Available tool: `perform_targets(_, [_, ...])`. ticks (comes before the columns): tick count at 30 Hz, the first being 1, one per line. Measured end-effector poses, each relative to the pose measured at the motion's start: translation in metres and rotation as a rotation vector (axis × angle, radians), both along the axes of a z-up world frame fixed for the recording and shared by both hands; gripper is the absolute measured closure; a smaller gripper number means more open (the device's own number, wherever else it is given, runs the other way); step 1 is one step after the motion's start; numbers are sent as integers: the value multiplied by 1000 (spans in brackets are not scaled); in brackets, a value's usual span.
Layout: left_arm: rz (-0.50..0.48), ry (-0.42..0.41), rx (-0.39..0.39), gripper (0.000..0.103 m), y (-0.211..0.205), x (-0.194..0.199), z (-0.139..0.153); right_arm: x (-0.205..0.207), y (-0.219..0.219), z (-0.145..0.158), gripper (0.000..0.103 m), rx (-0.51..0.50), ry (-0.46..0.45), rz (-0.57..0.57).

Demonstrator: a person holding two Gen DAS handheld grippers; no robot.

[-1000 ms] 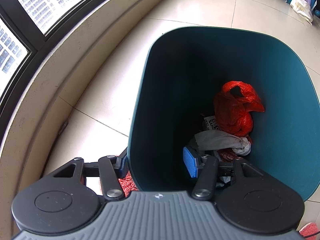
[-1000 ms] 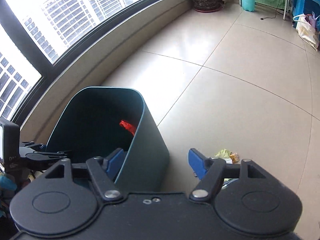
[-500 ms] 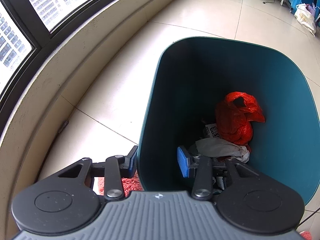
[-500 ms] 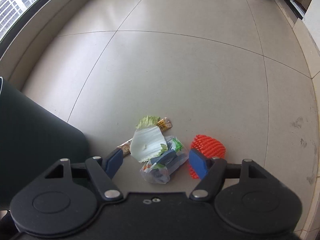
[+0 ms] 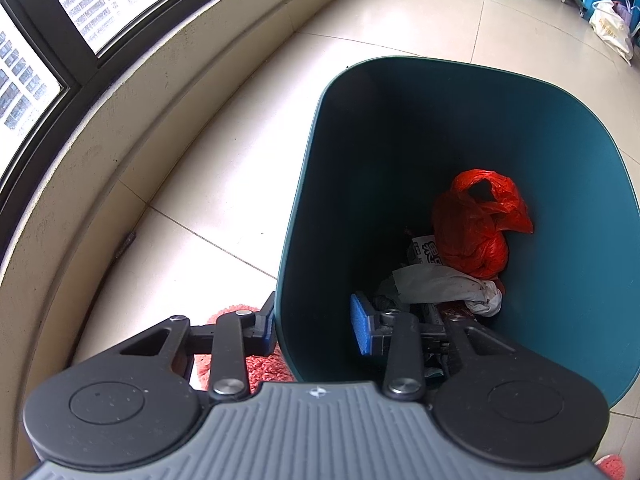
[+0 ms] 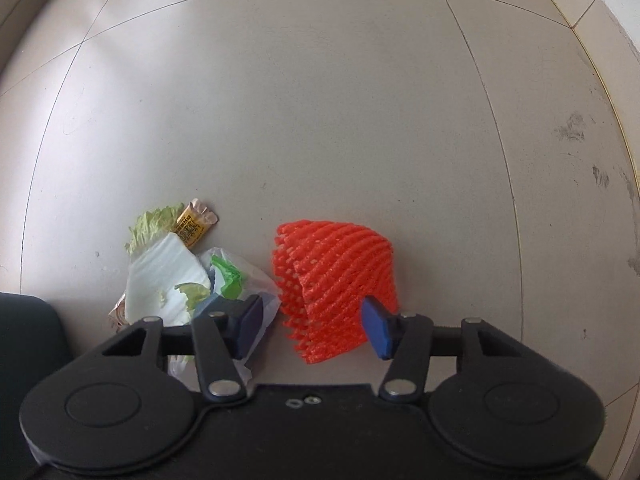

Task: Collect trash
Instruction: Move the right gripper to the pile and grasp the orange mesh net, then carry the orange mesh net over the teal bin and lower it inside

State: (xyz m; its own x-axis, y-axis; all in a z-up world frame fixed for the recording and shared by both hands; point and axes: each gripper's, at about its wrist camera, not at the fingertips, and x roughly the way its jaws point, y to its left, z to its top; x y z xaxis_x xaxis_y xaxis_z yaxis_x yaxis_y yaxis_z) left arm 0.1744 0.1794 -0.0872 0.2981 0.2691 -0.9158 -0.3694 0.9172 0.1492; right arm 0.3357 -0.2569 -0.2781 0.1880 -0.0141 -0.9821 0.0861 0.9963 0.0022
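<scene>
A dark teal bin (image 5: 560, 160) stands on the tiled floor and holds a red plastic bag (image 5: 472, 232) and crumpled grey paper (image 5: 440, 284). My left gripper (image 5: 314, 326) straddles the bin's near left wall. Its jaws are closing, the outer pad against the wall and the inner pad still apart from it. On the floor lie an orange foam net (image 6: 332, 264), a cabbage leaf (image 6: 160, 276), a yellow wrapper (image 6: 192, 226) and a white plastic bag (image 6: 256, 280). My right gripper (image 6: 312, 328) points down over the net, jaws closing around it without visibly pressing.
A curved window sill (image 5: 120, 120) runs along the left. A red fluffy mat (image 5: 264, 368) lies beside the bin. A white bag (image 5: 608, 28) sits far off at the right. The bin's edge (image 6: 24, 340) shows at the lower left of the right wrist view.
My right gripper has swung from beside the bin down to the trash on the floor, and its jaws have narrowed around the orange net. The left jaws have narrowed about the bin wall.
</scene>
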Motion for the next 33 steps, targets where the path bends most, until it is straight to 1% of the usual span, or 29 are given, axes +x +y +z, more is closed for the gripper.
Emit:
perform_targets(1, [-1, 1, 2, 67, -1, 1, -1, -1, 0, -2, 75, -18, 2, 7])
perform_targets(3, [0, 0, 1, 67, 0, 1, -1, -4, 0, -2, 79, -31, -2, 21])
perform_targets(4, [1, 0, 0, 67, 0, 1, -1, -5, -1, -1, 84, -34, -6, 24])
perform_targets(6, [1, 0, -1, 67, 0, 0, -2, -8, -2, 5, 86, -45, -13, 38])
perform_targets(8, [0, 0, 0, 68, -1, 0, -2, -6, -3, 12, 96, -60, -26, 57])
perform_targets(12, [-2, 1, 5, 68, -1, 1, -3, -9, -4, 31, 100, -60, -56, 86])
perform_targets(16, [-6, 1, 16, 68, -3, 1, -4, -14, 5, 64, 101, -109, -105, 206])
perform_targets(18, [-7, 1, 19, 68, -3, 1, -4, -17, 11, 82, 101, -111, -126, 254])
perform_targets(20, [-5, 1, 16, 68, -3, 1, -4, -23, 18, 102, 101, -88, -153, 300])
perform_targets(24, [2, -1, 4, 68, -1, 1, -4, -38, 33, 147, 101, -5, -222, 371])
perform_targets(28, [-3, 1, 12, 68, -1, 1, -4, -57, 54, 191, 101, 76, -297, 438])
perform_targets(30, [-3, 1, 13, 68, -2, 1, -4, -67, 68, 214, 101, 130, -331, 475])
perform_targets(33, [-2, 5, 7, 68, -1, 1, -5, -83, 89, 244, 101, 185, -379, 541])
